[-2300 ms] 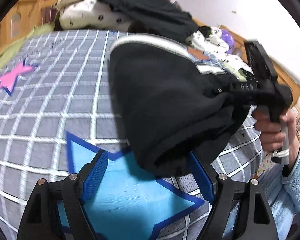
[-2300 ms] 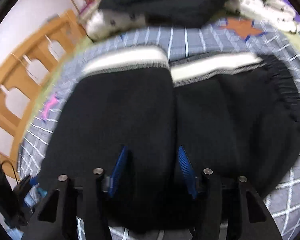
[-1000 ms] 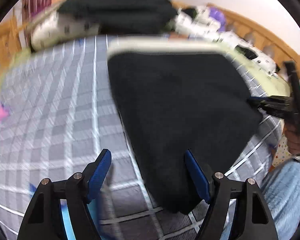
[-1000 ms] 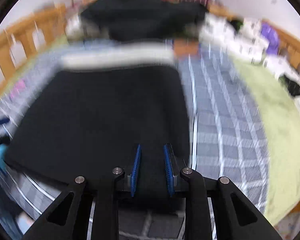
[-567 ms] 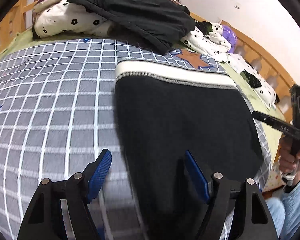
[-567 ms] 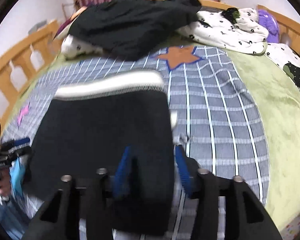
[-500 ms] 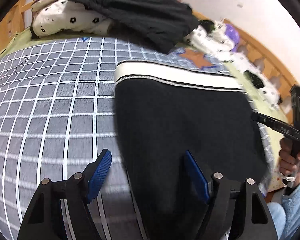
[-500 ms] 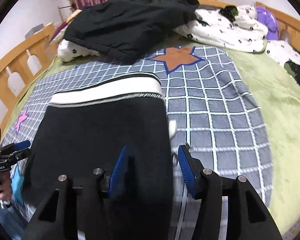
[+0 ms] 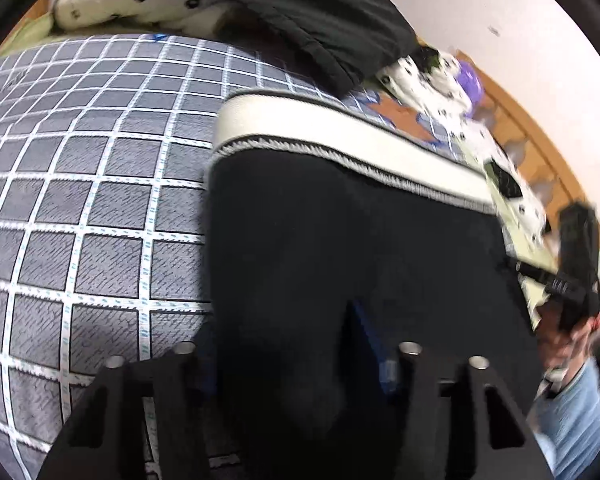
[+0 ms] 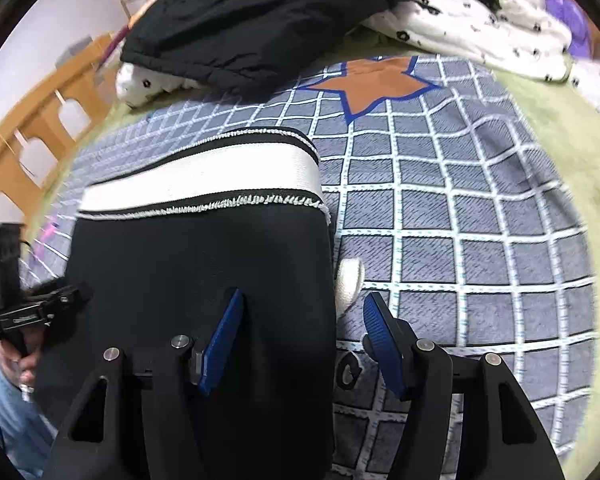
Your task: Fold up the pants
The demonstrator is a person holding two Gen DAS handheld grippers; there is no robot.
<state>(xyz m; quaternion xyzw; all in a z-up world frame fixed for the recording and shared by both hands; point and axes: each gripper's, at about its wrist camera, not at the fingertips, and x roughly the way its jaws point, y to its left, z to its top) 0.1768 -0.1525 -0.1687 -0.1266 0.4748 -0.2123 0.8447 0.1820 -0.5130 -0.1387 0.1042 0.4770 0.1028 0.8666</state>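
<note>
The black pants (image 9: 340, 240) with a white waistband (image 9: 340, 136) lie folded flat on the grey checked blanket (image 9: 80, 200). My left gripper (image 9: 284, 348) is open and straddles the near left corner of the pants, whose cloth covers its left pad. In the right wrist view the pants (image 10: 204, 264) fill the left half. My right gripper (image 10: 300, 340) is open over the pants' near right edge, left pad on the cloth, right pad over the blanket. A white drawstring end (image 10: 348, 276) pokes out at that edge.
A black jacket (image 10: 260, 12) lies on white spotted pillows (image 10: 480, 20) at the head of the bed. An orange star (image 10: 372, 84) marks the blanket (image 10: 480, 220). A wooden rail (image 10: 40, 112) runs on the left, green sheet (image 10: 580, 160) on the right.
Both grippers have moved down and closer to the near edge of the folded pants. The left gripper now sits lower, with cloth between its fingers. The right gripper had opened earlier.
</note>
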